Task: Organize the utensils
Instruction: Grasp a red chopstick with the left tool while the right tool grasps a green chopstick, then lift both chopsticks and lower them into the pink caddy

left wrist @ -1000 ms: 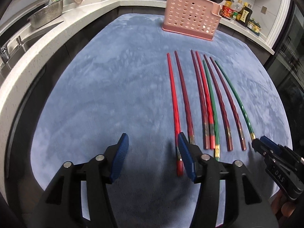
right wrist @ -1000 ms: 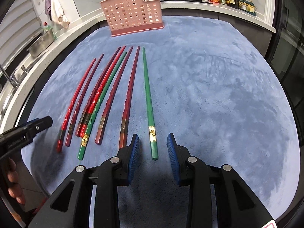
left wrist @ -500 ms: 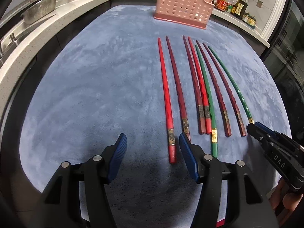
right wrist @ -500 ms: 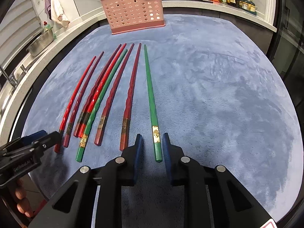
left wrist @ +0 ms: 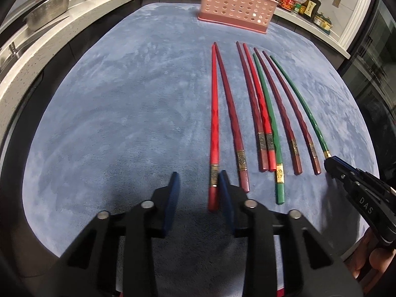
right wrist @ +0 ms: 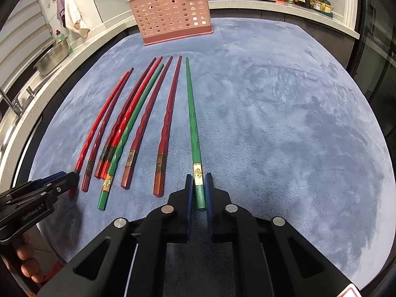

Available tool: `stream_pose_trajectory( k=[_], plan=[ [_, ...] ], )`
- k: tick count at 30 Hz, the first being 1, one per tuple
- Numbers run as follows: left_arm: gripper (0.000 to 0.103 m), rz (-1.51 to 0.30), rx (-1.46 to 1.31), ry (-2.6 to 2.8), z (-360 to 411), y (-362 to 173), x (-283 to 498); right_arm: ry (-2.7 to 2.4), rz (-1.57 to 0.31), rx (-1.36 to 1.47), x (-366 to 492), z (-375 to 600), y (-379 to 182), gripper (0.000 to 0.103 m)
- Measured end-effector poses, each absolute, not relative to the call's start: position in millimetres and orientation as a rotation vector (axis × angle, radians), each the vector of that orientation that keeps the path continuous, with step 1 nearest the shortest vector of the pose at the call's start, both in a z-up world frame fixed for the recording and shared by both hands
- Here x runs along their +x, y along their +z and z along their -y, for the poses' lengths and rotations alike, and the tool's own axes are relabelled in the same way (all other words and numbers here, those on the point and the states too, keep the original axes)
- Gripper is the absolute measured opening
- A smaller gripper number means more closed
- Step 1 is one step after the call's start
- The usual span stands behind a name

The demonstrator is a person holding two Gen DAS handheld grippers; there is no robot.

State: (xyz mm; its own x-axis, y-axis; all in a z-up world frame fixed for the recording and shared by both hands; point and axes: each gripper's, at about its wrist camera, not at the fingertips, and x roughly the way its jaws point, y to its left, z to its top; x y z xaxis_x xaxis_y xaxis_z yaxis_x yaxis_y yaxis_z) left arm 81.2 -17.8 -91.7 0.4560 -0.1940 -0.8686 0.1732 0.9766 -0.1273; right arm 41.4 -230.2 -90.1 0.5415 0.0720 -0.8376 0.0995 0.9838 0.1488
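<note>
Now, from the left wrist, the left gripper [left wrist: 199, 185] has just been closing, its jaws part-way in around the near end of the bright red chopstick [left wrist: 214, 128] without yet pinching it; one pad touches its right side. Seven more chopsticks lie in a fan to its right on the blue mat [left wrist: 111, 113], with the pink holder [left wrist: 236, 2] at the far edge.

From the right wrist, the right gripper [right wrist: 198, 190] has just closed, jaws clamped on the thick near end of the rightmost green chopstick [right wrist: 193, 123]. These sticks look light, stiff and slick, likely to pivot; gripping near the gold band seems wise.
</note>
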Motion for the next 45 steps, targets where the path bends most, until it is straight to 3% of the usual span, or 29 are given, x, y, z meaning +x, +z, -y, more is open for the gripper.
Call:
stream_pose_trajectory(
  k=[7,23,45],
  plan=[
    [0.007,-1.079,-0.017,-0.257,23,-91,79,-0.014,-0.999,0.181,39,229,-90,0.008],
    [0.007,-1.044,-0.047,-0.250,18,-65,80,-0.009,-0.935,0.219,33,231,-56,0.008],
    [0.007,-0.799,-0.094,-0.257,0,69,134,-0.040,-0.692,0.273,70,269,73,0.007]
  ],
)
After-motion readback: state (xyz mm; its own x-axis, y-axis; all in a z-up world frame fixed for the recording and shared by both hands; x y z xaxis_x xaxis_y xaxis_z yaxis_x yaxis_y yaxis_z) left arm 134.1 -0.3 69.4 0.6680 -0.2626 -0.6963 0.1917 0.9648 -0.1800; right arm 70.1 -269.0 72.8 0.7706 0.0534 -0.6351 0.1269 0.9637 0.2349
